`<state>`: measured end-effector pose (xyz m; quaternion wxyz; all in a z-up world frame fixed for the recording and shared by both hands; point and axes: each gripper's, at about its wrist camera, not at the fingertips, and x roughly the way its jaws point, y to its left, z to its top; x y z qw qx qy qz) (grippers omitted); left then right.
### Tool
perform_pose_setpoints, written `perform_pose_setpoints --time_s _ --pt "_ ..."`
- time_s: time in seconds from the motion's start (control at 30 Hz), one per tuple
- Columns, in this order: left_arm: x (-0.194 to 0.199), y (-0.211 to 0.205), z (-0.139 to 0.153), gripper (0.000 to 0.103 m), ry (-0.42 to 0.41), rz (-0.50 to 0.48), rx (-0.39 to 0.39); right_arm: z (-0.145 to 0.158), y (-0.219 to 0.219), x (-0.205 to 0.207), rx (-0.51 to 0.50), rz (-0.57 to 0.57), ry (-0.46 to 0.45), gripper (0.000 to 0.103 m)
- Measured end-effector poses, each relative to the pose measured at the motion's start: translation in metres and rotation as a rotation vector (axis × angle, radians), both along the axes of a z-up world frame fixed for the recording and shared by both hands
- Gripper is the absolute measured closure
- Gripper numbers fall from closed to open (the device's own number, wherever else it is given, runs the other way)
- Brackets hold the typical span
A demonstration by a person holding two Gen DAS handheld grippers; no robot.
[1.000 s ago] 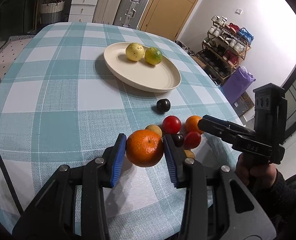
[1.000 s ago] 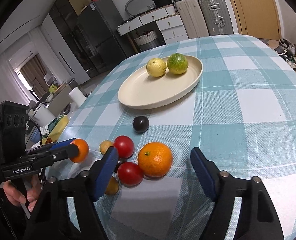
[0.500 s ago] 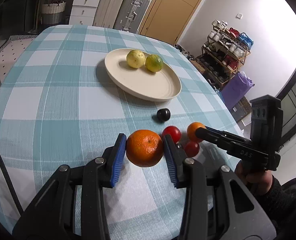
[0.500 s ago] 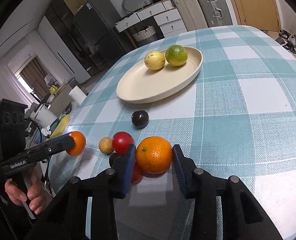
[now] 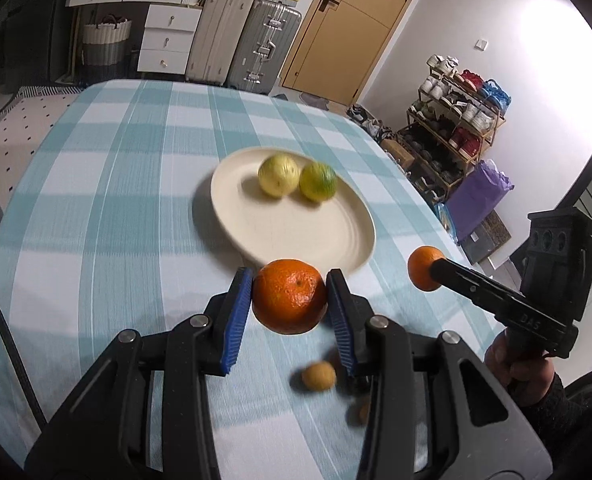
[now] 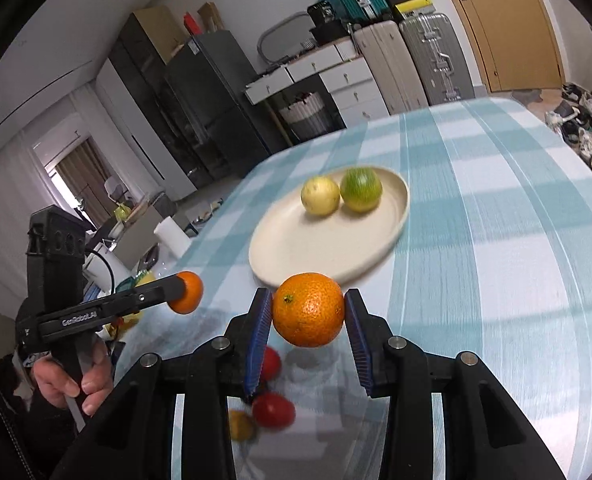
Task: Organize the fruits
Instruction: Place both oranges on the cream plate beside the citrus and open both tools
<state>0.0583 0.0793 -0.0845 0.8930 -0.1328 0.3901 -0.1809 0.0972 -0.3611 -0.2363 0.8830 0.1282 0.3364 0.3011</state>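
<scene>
- Your left gripper (image 5: 290, 304) clamps a round orange (image 5: 290, 302); your right gripper (image 6: 307, 316) clamps another round orange (image 6: 308, 310).
- The cream oval plate (image 5: 335, 248) lies straight ahead of both, its near rim just beyond each fruit; neither hand is clearly closer.

Motion blur smears the cream plate (image 5: 347, 248), so its near rim has no clean edge, and the yellow fruit (image 5: 278, 174) and green fruit (image 5: 318, 180) on it lose their skin detail. On the bench (image 5: 108, 216) below the left claw (image 5: 290, 304), a small tan fruit (image 5: 318, 376) is fuzzy, and another beside it is mostly hidden behind the claw's finger. In the right wrist view, two red fruits (image 6: 274, 410) are blurred and partly covered by the right claw's (image 6: 308, 322) blue pad, and a yellowish one (image 6: 240, 424) is too smeared to identify.
</scene>
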Motion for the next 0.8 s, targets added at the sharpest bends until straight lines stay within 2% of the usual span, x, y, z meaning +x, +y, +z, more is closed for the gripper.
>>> perform_pose_setpoints --time_s 0.3,0.53,0.8 --pt "0.064 -0.002 0.004 0.068 0.017 0.024 -0.005 0.015 0.017 0.045 0.033 0.035 -0.02 0.065" --pt "0.112 -0.002 -0.009 0.068 0.059 0.03 -0.037 0.009 0.041 0.078 0.017 0.071 0.017 0.065" --pt "0.156 -0.001 -0.022 0.068 0.09 0.037 -0.037 -0.005 0.066 0.106 0.005 0.115 0.061 0.065"
